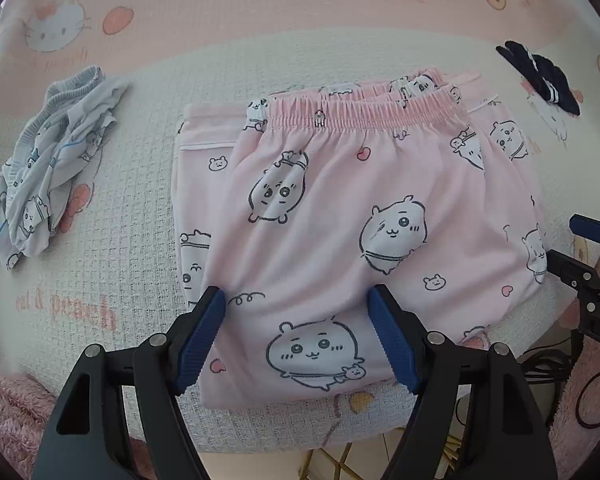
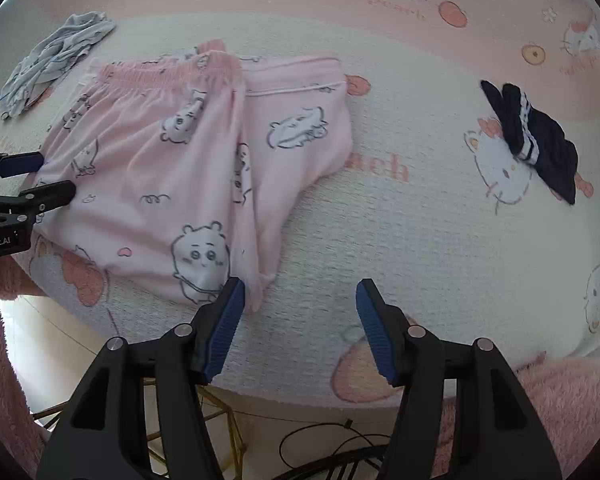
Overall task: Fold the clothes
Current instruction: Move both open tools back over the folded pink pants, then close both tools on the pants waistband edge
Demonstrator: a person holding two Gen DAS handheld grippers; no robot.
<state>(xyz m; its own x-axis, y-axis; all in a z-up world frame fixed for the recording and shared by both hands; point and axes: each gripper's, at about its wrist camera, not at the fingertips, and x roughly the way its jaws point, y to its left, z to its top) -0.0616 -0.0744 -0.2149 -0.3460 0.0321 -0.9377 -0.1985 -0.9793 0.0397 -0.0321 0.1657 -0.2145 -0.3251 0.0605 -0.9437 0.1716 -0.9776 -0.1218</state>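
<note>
Pink pyjama trousers (image 1: 340, 208) printed with white cartoon animals lie folded on the blanket-covered table (image 1: 120, 248), elastic waistband at the far side. My left gripper (image 1: 296, 312) is open above their near part, its blue pads spread wide and gripping nothing. In the right wrist view the trousers (image 2: 156, 168) lie to the left, a folded leg section jutting right. My right gripper (image 2: 300, 296) is open over bare blanket (image 2: 400, 248), its left pad just beside the trousers' near corner. Each gripper appears at the edge of the other's view: the right gripper (image 1: 580, 248), the left gripper (image 2: 44, 178).
A crumpled grey-blue garment (image 1: 56, 168) lies at the far left. A dark navy piece with white stripes (image 2: 540, 136) lies at the right. The table's near edge is just under both grippers, with pink fuzzy fabric (image 2: 560, 392), black cables (image 2: 332, 440) and a gold wire frame below.
</note>
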